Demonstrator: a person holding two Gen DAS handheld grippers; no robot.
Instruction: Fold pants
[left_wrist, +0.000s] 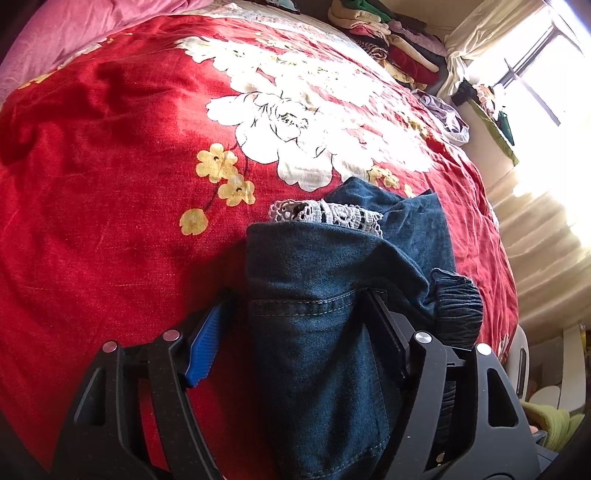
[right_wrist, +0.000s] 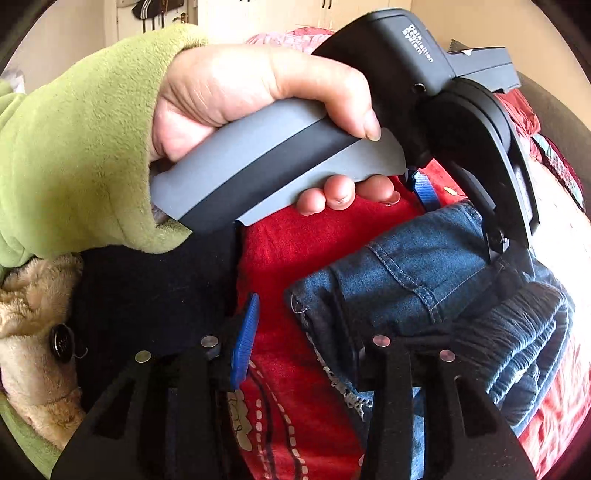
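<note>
Left wrist view looks down along the left gripper at the pants, dark blue denim folded into a compact bundle on a red bedspread. The bundle's long axis runs straight away from this camera: its near end lies between the fingers and its far end points up the bed, where a strip of white lace trim shows at the fold. An elastic, gathered waistband bulges out on the right side. The jaws stand apart — the blue-padded finger is clear of the cloth over bare bedspread, while the other finger lies against the bundle's right edge; nothing is clamped.

From the right wrist view, the right gripper also has its jaws apart, with red bedspread between them; its right finger sits at the bundle's near corner, and I cannot tell whether it touches. Here the pants run from lower left to upper right. A hand in a green fleece sleeve grips the grey handle of the other gripper above the denim.

The bedspread carries large white flowers and small yellow ones. A pink pillow lies at the far left, stacked folded clothes at the far edge — a bright window with pale curtains stands to the right.
</note>
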